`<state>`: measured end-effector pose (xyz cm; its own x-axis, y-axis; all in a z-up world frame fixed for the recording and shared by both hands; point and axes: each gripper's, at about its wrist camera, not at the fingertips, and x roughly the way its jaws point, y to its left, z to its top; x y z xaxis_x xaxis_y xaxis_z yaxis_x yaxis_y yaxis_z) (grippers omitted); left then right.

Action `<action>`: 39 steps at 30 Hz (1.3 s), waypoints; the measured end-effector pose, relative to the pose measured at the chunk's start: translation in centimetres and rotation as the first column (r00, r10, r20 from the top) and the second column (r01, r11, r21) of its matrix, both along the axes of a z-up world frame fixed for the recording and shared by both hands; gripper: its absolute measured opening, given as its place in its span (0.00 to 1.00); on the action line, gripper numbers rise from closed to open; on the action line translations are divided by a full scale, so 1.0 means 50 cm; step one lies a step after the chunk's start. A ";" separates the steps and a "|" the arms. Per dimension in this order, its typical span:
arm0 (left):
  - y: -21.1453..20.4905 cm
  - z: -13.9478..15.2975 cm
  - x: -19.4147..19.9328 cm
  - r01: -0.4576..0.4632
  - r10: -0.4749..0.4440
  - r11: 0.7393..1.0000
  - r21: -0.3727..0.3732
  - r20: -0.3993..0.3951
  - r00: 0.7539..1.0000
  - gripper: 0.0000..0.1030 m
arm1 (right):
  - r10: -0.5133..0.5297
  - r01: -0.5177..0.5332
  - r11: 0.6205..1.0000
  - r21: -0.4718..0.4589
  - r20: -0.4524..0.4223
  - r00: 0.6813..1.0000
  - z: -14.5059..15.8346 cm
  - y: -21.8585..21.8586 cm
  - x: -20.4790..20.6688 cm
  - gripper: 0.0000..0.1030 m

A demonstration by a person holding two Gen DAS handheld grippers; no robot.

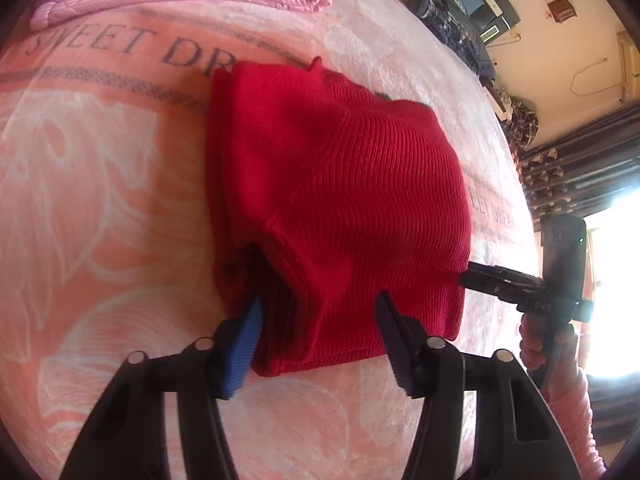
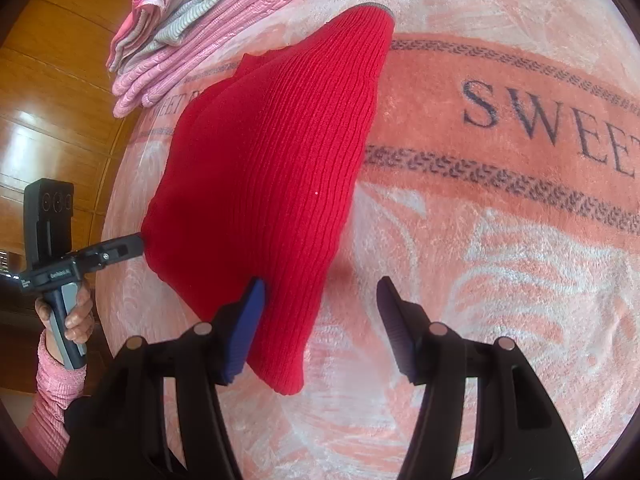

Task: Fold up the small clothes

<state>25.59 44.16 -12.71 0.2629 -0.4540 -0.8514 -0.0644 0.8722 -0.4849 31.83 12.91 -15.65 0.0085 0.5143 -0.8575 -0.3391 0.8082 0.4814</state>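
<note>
On pink blanket [image 2: 500, 300], folded red knit [image 1: 332, 200], both grippers [image 1: 320, 332] [image 2: 320, 328] spread wide at its edges.

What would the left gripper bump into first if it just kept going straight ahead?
Almost at once, the folded red knit garment: the open left gripper already straddles its near edge. Beyond it lies only the pink blanket, though depth is hard to judge.

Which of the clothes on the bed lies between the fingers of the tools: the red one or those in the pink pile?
The red knitted garment. The left tool and the right tool stand open around its edges; the pink folded pile lies apart, untouched.
</note>
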 end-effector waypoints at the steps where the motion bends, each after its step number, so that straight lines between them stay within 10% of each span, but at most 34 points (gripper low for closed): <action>1: -0.012 -0.011 0.001 0.020 -0.020 1.000 0.005 -0.021 1.000 0.19 | 0.002 -0.002 1.000 -0.001 0.001 1.000 0.001 0.000 -0.001 0.56; 2: -0.023 -0.022 0.000 0.038 -0.038 0.999 0.009 -0.042 0.998 0.07 | 0.004 -0.004 1.000 -0.004 0.006 1.000 0.003 0.000 -0.003 0.56; 16: 0.009 -0.054 -0.021 0.089 -0.093 0.995 -0.044 -0.092 0.991 0.05 | -0.004 0.004 1.000 -0.005 -0.007 1.000 -0.004 0.002 -0.002 0.56; 18: 0.013 -0.027 -0.020 0.095 -0.097 0.994 -0.045 -0.044 0.994 0.10 | -0.008 0.008 1.000 -0.004 -0.004 1.000 -0.001 0.002 0.001 0.58; 20: 0.029 0.003 -0.015 0.071 -0.071 0.997 -0.037 -0.004 0.997 0.56 | -0.026 0.026 1.000 0.005 -0.004 1.000 0.001 0.000 0.010 0.61; 22: 0.055 0.027 -0.004 -0.003 0.006 0.999 -0.044 0.071 0.997 0.78 | -0.048 0.049 0.998 0.028 -0.020 0.999 0.000 0.000 0.022 0.62; 29: 0.105 -0.061 0.090 -0.154 0.150 0.986 -0.068 -0.054 0.987 0.76 | -0.082 0.087 0.993 0.081 -0.061 0.995 -0.019 0.023 0.067 0.68; 39: 0.079 -0.093 0.179 -0.160 0.157 0.974 -0.158 -0.032 0.987 0.76 | -0.074 0.099 0.968 0.233 -0.113 0.991 -0.016 0.023 0.102 0.77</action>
<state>34.53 48.11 -17.38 0.3271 -0.5384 -0.7766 -0.2060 0.7614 -0.6146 36.91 14.05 -16.43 -0.0202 0.7044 -0.7095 -0.2118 0.6906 0.6916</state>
